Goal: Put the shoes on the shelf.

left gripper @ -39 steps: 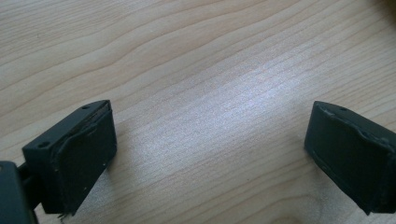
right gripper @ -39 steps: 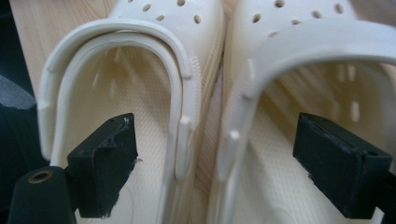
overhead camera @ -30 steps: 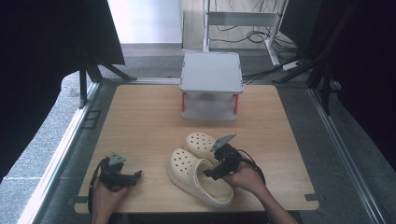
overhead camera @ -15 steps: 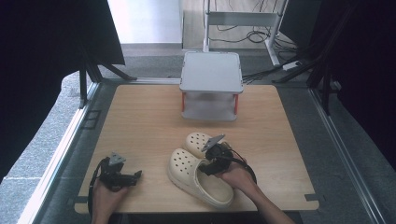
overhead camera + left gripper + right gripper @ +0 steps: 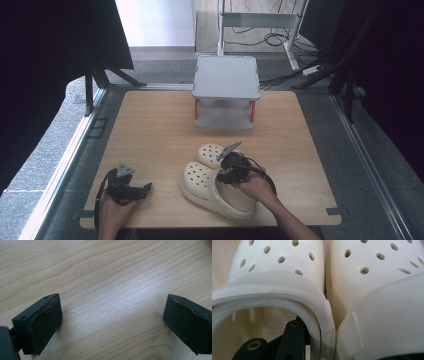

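Two cream clogs lie side by side at the table's front middle, the nearer one [image 5: 207, 189] [image 5: 279, 270] in front of the farther one [image 5: 210, 152] [image 5: 374, 277]. My right gripper [image 5: 228, 172] [image 5: 342, 340] reaches into them from the right. One black jaw sits inside the nearer clog's opening and the other shows as a dark strip inside the other clog. The jaws have just been closing, and the two touching side walls are pinched between them. My left gripper [image 5: 145, 189] [image 5: 112, 322] rests open on bare wood at the front left, with nothing between its fingers.
A white lidded box [image 5: 226, 92] with orange side latches stands at the back middle of the wooden table [image 5: 150, 130]. Metal rails run along the table's left and right edges. Cables lie on the floor beyond the box.
My right gripper has shifted slightly left onto the clogs and its jaws have narrowed on their inner walls. The left gripper has not moved.
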The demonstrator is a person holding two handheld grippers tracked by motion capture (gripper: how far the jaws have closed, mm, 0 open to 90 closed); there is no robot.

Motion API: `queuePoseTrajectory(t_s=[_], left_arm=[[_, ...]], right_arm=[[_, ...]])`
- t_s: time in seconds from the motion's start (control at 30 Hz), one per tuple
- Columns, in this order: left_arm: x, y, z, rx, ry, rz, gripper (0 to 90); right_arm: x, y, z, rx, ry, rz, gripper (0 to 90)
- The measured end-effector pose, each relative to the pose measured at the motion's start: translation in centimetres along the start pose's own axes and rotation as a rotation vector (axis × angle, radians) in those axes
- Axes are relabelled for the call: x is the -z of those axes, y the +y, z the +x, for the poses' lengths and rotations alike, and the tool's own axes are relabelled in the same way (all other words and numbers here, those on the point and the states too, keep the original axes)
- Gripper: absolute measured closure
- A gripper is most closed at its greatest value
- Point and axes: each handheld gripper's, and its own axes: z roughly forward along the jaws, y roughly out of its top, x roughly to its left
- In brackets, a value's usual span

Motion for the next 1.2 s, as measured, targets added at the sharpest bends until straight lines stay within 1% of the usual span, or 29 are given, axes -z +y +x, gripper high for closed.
queuePoseTrajectory(t_s=[0.1, 0.3, 0.57, 0.77, 0.9, 1.1, 1.2], left_arm=[[0.0, 0.0, 0.0, 0.0, 0.0, -0.001, 2.2], [0.0, 0.0, 0.0, 0.0, 0.001, -0.001, 2.2], [0.0, 0.0, 0.0, -0.003, 0.001, -0.001, 2.2], [0.0, 0.0, 0.0, -0.003, 0.0, 0.001, 2.2], [0.0, 0.0, 0.0, -0.003, -0.001, 0.001, 2.2], [0.0, 0.0, 0.0, -0.003, -0.001, 0.0, 2.2], [0.0, 0.0, 0.0, -0.003, 0.0, 0.0, 2.2]], right_arm=[[0.8, 0.1, 0.0, 0.009, 0.004, 0.0, 67.1], [3.4, 0.2, -0.9, -0.011, 0.0, -0.033, 67.1], [6.1, 0.8, -2.0, -0.05, -0.042, -0.05, 66.9], [7.7, 1.6, -2.7, -0.063, -0.056, -0.065, 67.1], [8.8, 2.2, -3.2, -0.076, -0.078, -0.074, 67.1], [10.5, 3.1, -4.4, -0.117, -0.095, -0.08, 67.2], [11.3, 3.7, -5.0, -0.134, -0.114, -0.081, 67.2]])
